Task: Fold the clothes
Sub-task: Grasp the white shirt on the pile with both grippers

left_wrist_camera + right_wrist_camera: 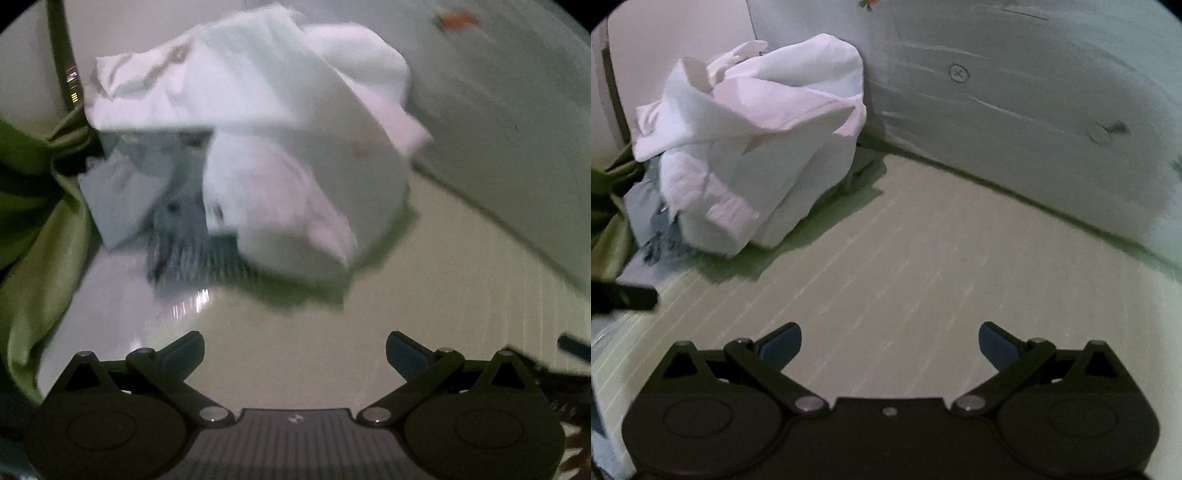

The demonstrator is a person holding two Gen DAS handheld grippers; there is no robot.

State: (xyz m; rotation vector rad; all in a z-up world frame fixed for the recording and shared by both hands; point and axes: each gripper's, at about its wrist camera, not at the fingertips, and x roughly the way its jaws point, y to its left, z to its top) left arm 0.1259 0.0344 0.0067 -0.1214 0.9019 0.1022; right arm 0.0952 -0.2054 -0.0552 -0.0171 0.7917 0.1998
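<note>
— What do you see from where you sit?

— My left tongs are spread wide, and nothing is in them. My right tongs are spread wide too, and they are empty as well. Both hang over the pale striped desk.

— Where are the clothes?

— There is a white shirt in a crumpled heap at the far left of the desk. It sits in the corner, right up by the wall. It is well apart from both tongs. In the left view the same shirt looks blurry, so I can't make out its small parts.

— Is anything under it?

— Yes. A blue-grey cloth pokes out from below the shirt on the left side. I see it in the right view too. I can't tell what kind of clothing it is.

— Anything else close by?

— A green cloth hangs down at the left edge, just beside the heap. The tip of one tong finger from my other hand shows at the left edge of the right view.

— And the wall?

— It is pale, with some scratches and a small orange mark near the top.
</note>
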